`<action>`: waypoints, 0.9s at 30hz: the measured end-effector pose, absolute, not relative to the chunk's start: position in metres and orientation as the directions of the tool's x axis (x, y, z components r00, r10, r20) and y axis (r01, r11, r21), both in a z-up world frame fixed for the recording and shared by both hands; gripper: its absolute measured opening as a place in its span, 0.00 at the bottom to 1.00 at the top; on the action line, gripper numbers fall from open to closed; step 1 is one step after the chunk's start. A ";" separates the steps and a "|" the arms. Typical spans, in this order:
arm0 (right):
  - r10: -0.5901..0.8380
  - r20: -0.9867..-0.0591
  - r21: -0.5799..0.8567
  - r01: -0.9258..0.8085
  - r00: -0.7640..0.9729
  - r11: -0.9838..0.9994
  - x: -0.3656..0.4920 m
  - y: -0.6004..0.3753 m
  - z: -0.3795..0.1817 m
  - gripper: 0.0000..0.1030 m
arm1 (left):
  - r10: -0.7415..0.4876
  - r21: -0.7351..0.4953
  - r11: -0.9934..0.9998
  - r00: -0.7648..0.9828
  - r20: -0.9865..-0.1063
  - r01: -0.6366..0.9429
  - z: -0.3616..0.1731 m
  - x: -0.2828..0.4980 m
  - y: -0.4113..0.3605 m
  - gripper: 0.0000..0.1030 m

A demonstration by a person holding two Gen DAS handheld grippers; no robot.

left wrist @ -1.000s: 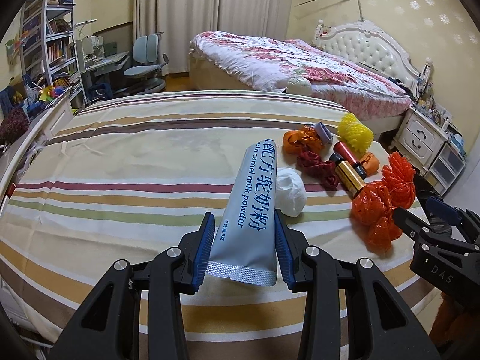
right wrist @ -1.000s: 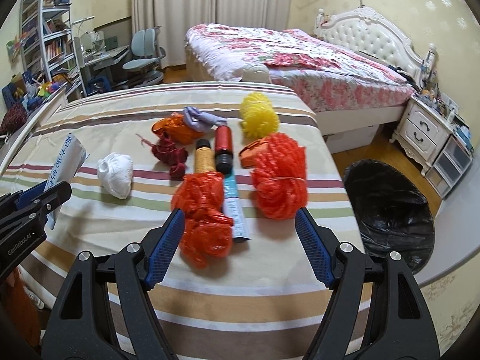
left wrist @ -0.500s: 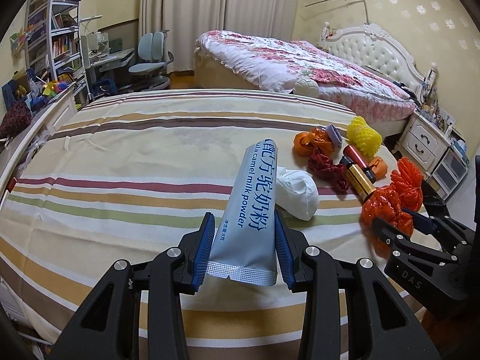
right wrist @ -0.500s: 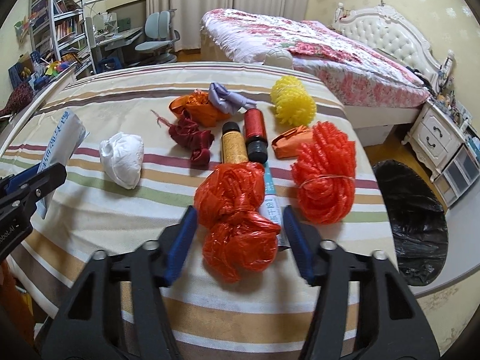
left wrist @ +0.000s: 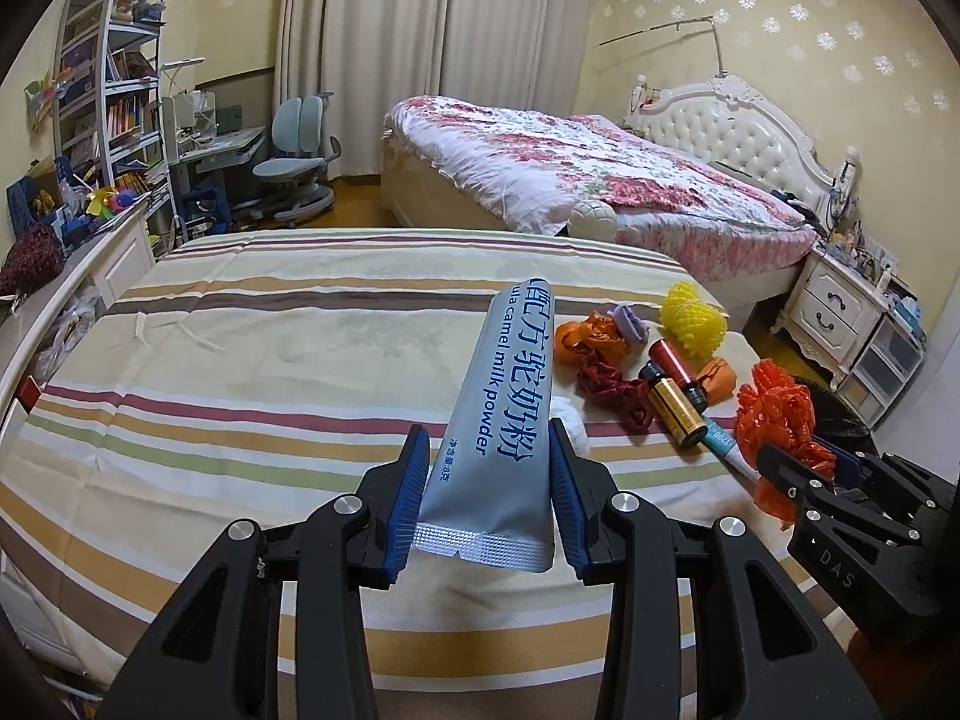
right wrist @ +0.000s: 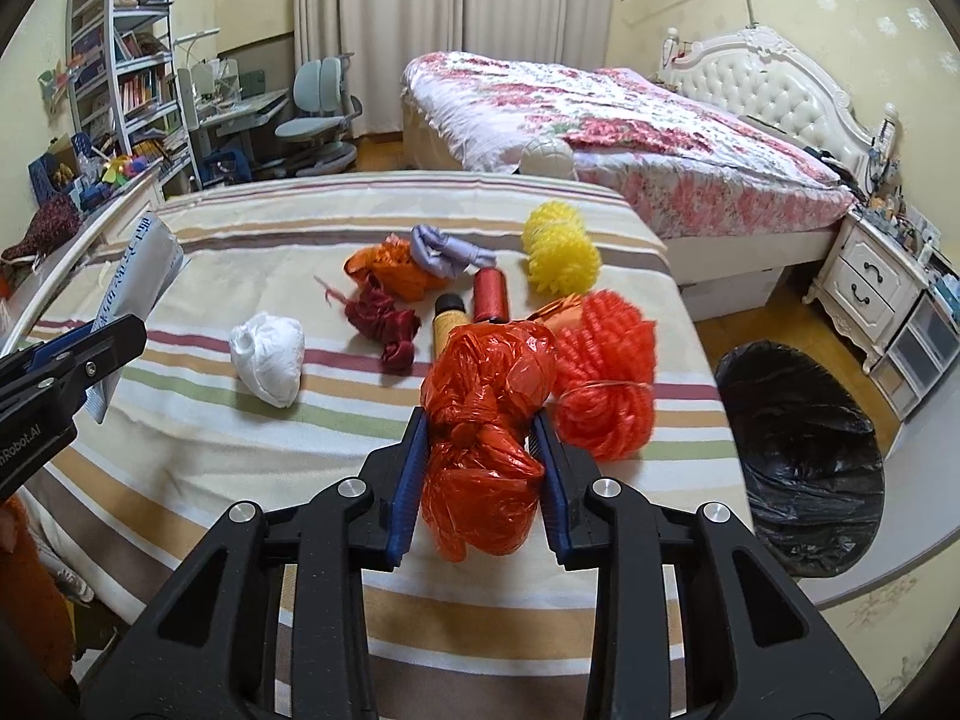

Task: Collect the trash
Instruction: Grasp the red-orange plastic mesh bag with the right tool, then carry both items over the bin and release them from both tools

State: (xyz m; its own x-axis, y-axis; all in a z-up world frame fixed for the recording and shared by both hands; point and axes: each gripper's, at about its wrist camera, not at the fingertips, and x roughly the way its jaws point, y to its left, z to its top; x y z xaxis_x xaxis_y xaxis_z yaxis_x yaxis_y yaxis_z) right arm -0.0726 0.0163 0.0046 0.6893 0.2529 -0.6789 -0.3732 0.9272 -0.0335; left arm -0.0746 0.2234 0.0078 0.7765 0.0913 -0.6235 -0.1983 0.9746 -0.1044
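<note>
Left wrist view: left gripper (left wrist: 489, 495) pinching a sachet (left wrist: 501, 426), holding it tilted up over the bed (left wrist: 240, 360)'s near edge, same clamp as a second ago.

Right wrist view: right gripper (right wrist: 480, 468) closing on an orange bag (right wrist: 483, 420), wide apart a second ago. Best squeezing at the knot before swinging to the bin (right wrist: 804, 456) past the bed's right edge.

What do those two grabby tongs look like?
Both tongs, left and right, are black plastic frames with triangle cut-outs and silver round bolts. Their fingers carry ridged blue pads. White lettering marks the sides; one reads "DAS". No cables or sleeves show.
</note>
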 end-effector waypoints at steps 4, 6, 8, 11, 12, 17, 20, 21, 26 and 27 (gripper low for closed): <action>0.239 -0.653 -0.025 -0.336 0.719 0.942 -0.071 -0.004 0.017 0.32 | 0.068 -0.109 0.980 0.795 -0.602 -0.166 0.018 -0.070 0.209 0.38; 0.222 -0.643 -0.024 -0.309 0.733 0.951 -0.069 -0.019 0.022 0.32 | 0.048 -0.113 0.983 0.803 -0.594 -0.143 0.021 -0.067 0.199 0.38; 0.206 -0.637 -0.018 -0.281 0.743 0.960 -0.066 -0.032 0.025 0.32 | 0.029 -0.113 0.987 0.809 -0.588 -0.117 0.024 -0.063 0.187 0.38; 0.170 -0.631 -0.013 -0.230 0.757 0.973 -0.059 -0.056 0.028 0.32 | -0.001 -0.107 0.991 0.815 -0.580 -0.075 0.027 -0.056 0.168 0.38; 0.159 -0.630 -0.011 -0.214 0.760 0.977 -0.058 -0.063 0.028 0.32 | -0.012 -0.105 0.993 0.815 -0.579 -0.060 0.028 -0.053 0.161 0.38; 0.102 -0.628 0.003 -0.129 0.772 0.992 -0.045 -0.104 0.026 0.32 | -0.070 -0.093 0.995 0.808 -0.585 0.019 0.027 -0.039 0.126 0.38; 0.069 -0.634 0.007 -0.083 0.770 0.997 -0.035 -0.127 0.022 0.32 | -0.101 -0.077 0.995 0.801 -0.590 0.069 0.025 -0.030 0.101 0.38; 0.062 -0.636 0.010 -0.073 0.769 0.997 -0.033 -0.134 0.020 0.32 | -0.110 -0.073 0.994 0.799 -0.592 0.083 0.025 -0.027 0.094 0.38; 0.025 -0.648 0.024 -0.012 0.761 1.000 -0.016 -0.168 0.008 0.32 | -0.151 -0.053 0.987 0.784 -0.602 0.149 0.019 -0.005 0.056 0.38; 0.017 -0.650 0.023 -0.002 0.760 1.000 -0.013 -0.173 0.006 0.32 | -0.159 -0.052 0.986 0.779 -0.607 0.161 0.016 -0.001 0.049 0.38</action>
